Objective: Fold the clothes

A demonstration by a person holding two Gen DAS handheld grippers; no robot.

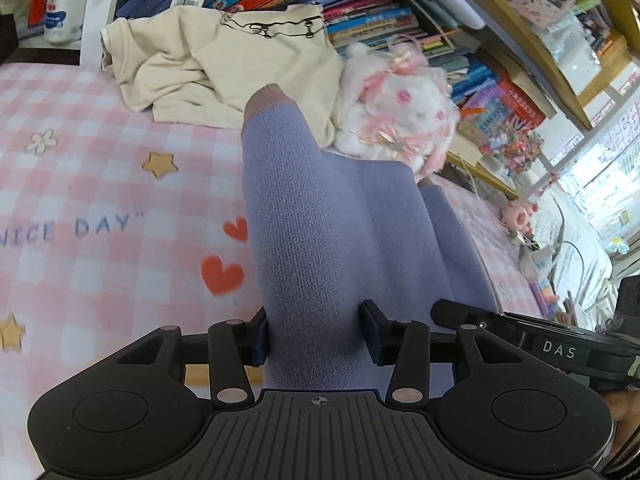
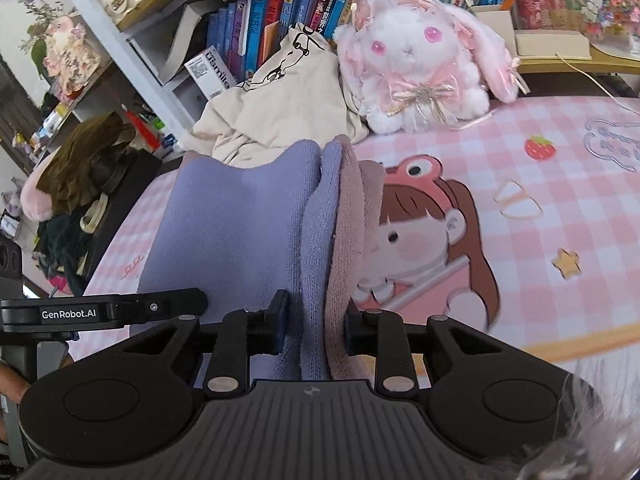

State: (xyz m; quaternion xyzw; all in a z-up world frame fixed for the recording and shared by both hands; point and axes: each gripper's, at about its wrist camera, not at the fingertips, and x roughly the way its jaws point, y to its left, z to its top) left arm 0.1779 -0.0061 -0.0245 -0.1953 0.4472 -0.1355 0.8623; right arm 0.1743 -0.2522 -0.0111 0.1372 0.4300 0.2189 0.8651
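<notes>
A lilac knit garment [image 1: 312,220] with a mauve-brown trim [image 2: 352,208] is lifted off the pink checked bed cover [image 1: 100,200] and hangs between both grippers. My left gripper [image 1: 316,332] is shut on a thick bunch of the lilac knit, with both pads pressing into the cloth. My right gripper [image 2: 316,328] is shut on several folded layers of the same garment [image 2: 240,220], lilac on the left and mauve on the right. The two grippers are close together, side by side. The garment's lower part is hidden under the grippers.
A crumpled beige shirt [image 1: 224,60] lies at the back of the bed beside a white and pink plush rabbit [image 2: 412,64]. Packed bookshelves [image 1: 360,4] stand right behind them. A pile of dark clothes [image 2: 84,168] sits off the bed's left side.
</notes>
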